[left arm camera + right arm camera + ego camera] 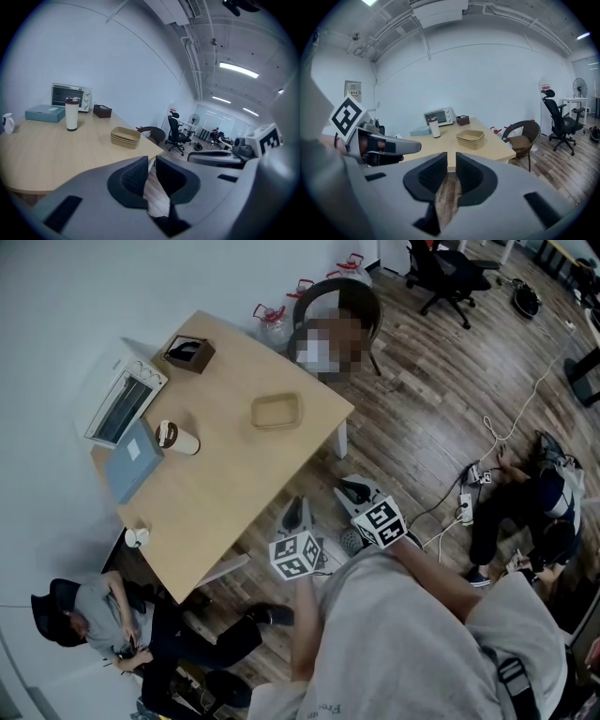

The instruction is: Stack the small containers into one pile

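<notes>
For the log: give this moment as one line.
tan rectangular containers: nested in one pile on wooden table | left gripper: jaws narrowly apart, empty | right gripper: same

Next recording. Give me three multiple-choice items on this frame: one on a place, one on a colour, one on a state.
1. Where is the pile of containers?
A. on the toaster oven
B. on the table
C. on the floor

2. What colour is the flat box beside the tumbler?
A. red
B. blue
C. yellow

3. What do the left tongs and right tongs hold?
A. nothing
B. a container each
C. the tumbler

Key:
1. B, the pile rests on the tabletop.
2. B, the box's top is blue.
3. A, each gripper view shows only floor in the narrow gap.
</notes>
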A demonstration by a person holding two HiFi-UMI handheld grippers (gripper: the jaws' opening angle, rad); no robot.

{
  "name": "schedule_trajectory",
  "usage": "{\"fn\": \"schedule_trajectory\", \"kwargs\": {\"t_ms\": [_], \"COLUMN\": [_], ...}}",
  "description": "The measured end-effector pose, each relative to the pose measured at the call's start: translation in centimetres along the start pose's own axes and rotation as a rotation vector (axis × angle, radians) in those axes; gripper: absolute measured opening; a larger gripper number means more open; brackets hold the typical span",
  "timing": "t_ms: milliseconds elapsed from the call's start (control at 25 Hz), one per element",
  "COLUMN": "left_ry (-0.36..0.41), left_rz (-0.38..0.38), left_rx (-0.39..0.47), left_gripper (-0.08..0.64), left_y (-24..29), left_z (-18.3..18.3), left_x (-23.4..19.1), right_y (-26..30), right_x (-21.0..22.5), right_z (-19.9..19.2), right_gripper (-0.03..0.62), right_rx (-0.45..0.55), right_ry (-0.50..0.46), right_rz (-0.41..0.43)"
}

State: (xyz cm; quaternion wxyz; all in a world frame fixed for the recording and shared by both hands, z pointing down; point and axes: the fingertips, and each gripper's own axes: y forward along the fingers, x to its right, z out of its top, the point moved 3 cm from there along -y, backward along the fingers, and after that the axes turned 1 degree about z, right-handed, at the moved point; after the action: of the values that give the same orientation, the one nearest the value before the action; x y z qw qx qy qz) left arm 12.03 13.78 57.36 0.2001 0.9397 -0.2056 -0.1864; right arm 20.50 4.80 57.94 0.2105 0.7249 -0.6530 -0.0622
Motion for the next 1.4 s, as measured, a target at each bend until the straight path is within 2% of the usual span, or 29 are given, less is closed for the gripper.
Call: {"fn": "schedule_trajectory", "kwargs": {"t_ms": [200,1000,1400], "left_ry": [-0.037,0.031,0.061], "left_rz": [0.020,-0.022,-0.054], "left_rx": [0.036,0.029,0.011], "left_gripper": [0.006,0.005,0.005], "left_y": [-0.5,-1.0,-0.7], "left_z": [0.2,0.0,-0.4], "left_x": [-0.4,1.3,1.9], "right_y": [-0.5,-1.6,-1.3], "right_x": [0.0,-0.1,0.0], "right_z": [-0.1,-0.1,-0.8], "right_gripper": [0.003,0.000,0.000], "right_rx": [0.015,0.041,0.028], "right_ry": [0.012,0.022,0.038], "right_rz": [-0.010,-0.021,0.002]}}
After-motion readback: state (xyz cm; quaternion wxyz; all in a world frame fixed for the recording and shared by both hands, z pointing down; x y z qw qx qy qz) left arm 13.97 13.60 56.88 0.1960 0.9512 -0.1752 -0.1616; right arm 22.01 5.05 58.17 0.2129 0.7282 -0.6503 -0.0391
